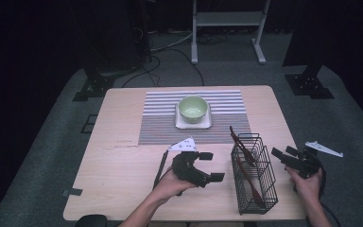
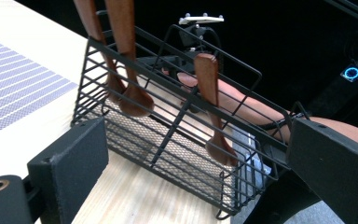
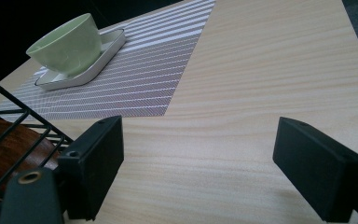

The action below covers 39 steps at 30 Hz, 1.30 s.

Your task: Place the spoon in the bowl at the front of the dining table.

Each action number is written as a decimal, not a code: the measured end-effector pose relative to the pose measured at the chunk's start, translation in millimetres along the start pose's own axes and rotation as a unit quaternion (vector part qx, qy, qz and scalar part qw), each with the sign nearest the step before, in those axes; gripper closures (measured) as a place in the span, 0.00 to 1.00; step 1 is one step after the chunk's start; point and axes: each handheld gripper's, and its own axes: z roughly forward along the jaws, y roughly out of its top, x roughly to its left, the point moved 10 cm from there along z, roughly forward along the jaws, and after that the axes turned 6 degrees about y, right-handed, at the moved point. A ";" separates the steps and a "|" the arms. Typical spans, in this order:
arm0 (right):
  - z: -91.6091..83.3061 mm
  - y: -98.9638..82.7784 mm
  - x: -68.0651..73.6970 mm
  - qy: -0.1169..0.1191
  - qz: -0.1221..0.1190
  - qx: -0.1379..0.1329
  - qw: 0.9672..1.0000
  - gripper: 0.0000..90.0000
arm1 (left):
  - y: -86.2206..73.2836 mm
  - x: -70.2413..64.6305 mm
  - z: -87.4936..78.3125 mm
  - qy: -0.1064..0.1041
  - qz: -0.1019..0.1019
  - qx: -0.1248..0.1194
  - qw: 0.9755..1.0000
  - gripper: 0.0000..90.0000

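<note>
**Open grippers flanked the spoon rack**

A black wire rack (image 1: 254, 175) stood near the front edge of the tabletop (image 1: 123, 165), right of centre, its long axis running from the front edge toward the far edge. Wooden spoons (image 1: 246, 158) leaned inside it, bowls down on the mesh floor and handles rising above the rim; in the left gripper view two spoons (image 2: 121, 56) stood in one compartment and a third (image 2: 212, 102) in the next.

The left gripper (image 1: 208, 166) hovered just left of the rack, its fingers (image 2: 70, 163) spread wide and holding nothing, aimed squarely at the rack's long side. The spoon handles therefore lay ahead of and above those fingers, behind the wire wall. The right gripper (image 1: 283, 158) sat off the rack's other long side, near the right edge of the tabletop, its fingers (image 3: 98, 163) likewise open and empty. Its own view looked across bare wood toward the striped mat (image 3: 144, 79), with the rack's corner (image 3: 9, 140) at the left.

A green bowl (image 1: 193, 108) rested on a white plate (image 1: 207, 124) at the middle of the mat, toward the far edge.

Both grippers seemed about equally near the rack. Judging from this, a spoon would have to be taken from above by its handle, since the wires blocked a sideways approach; the left gripper faced the spoons more directly.
</note>
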 end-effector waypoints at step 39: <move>0.8 0.4 0.2 0.003 -0.001 0.001 1.000 0.16 | 18.3 -18.3 33.2 0.005 0.012 0.047 0.999 0.18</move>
